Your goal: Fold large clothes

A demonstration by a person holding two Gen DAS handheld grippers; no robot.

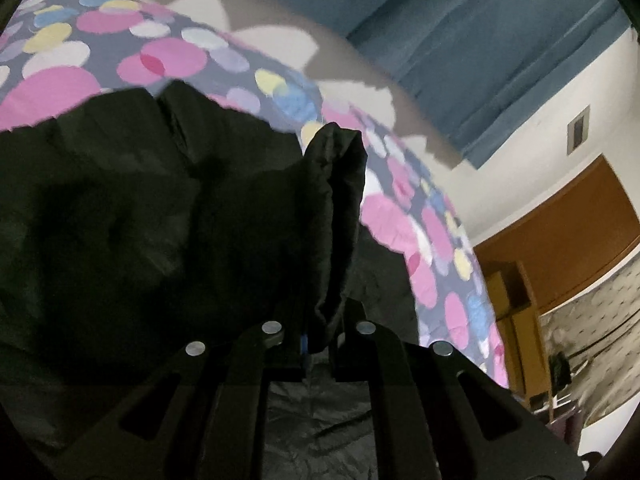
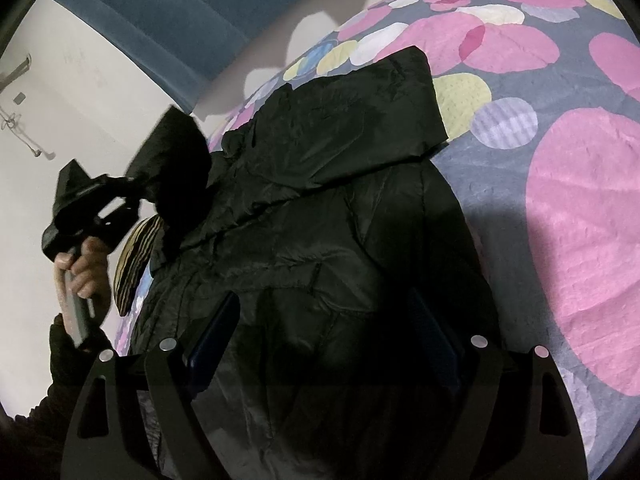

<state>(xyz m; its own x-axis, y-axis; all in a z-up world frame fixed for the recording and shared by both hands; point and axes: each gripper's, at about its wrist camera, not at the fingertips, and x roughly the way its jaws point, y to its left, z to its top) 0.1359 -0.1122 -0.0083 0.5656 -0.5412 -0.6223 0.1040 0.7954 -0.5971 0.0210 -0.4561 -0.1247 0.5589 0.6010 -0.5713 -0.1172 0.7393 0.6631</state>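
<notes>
Left wrist view: the left gripper [image 1: 316,344] is clenched on a bunched fold of a black puffer jacket [image 1: 120,208], probably a sleeve end, which stands up from the jaws. The rest of the jacket lies on a bedspread [image 1: 168,60] printed with pink, yellow and blue circles.

Right wrist view: the right gripper [image 2: 320,344] hangs over the jacket [image 2: 340,240] with jaws released, grasping nothing. Beside the jacket's near edge, a hand [image 2: 82,268] holds the left gripper [image 2: 136,192], lifting the sleeve. The hood lies flat on the bedspread [image 2: 580,200]. Folding looks barely begun: the body is still spread out.
</notes>
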